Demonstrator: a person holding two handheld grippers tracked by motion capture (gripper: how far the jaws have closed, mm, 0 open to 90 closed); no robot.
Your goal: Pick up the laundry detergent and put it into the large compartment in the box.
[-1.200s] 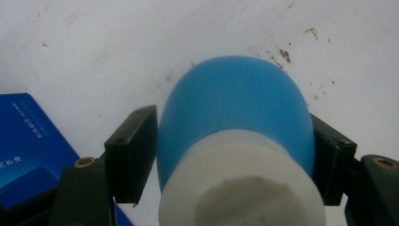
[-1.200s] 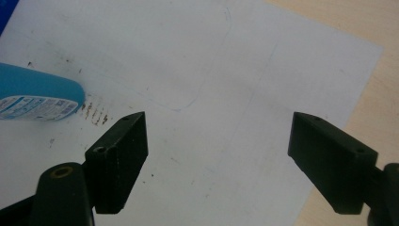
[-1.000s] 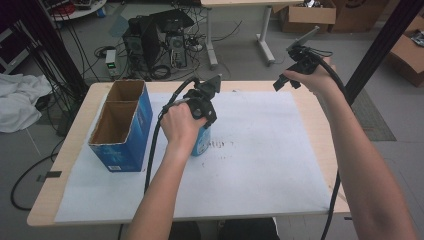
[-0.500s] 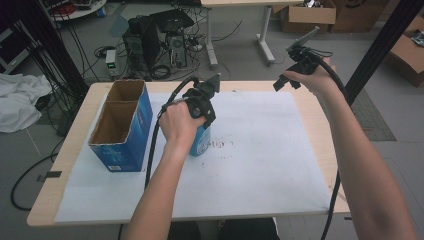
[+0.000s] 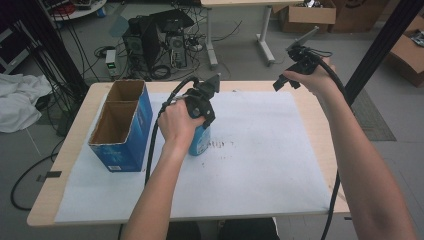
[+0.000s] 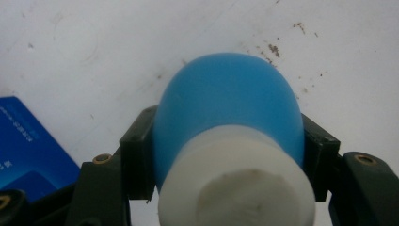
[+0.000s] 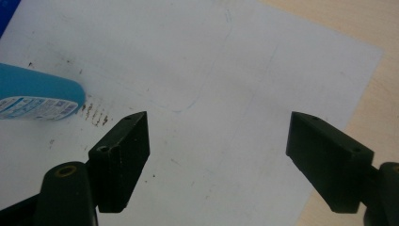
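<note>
— Blue plastic, smooth and rounded: was that what the left gripper had hold of?

— Yes. A blue plastic bottle with a white ribbed-looking cap sat between its two black jaws, which pressed against the bottle's shoulders on either side, just below the cap. In the high view the bottle stood upright on the white paper sheet covering the pale wooden table, a little left of centre, with the person's left hand wrapped round the gripper above it.

— What lay near it?

— An open blue cardboard box with two brown-lined compartments stood to its left, near but apart. Dark, gritty specks marked the paper just to the bottle's right.

— And the right gripper?

— The right gripper was held up over the far right corner of the table, well apart from the bottle. Its matte black, blocky jaws stood wide apart with nothing between them, above bare paper, and the bottle's printed label showed at the left edge of its view.
</note>
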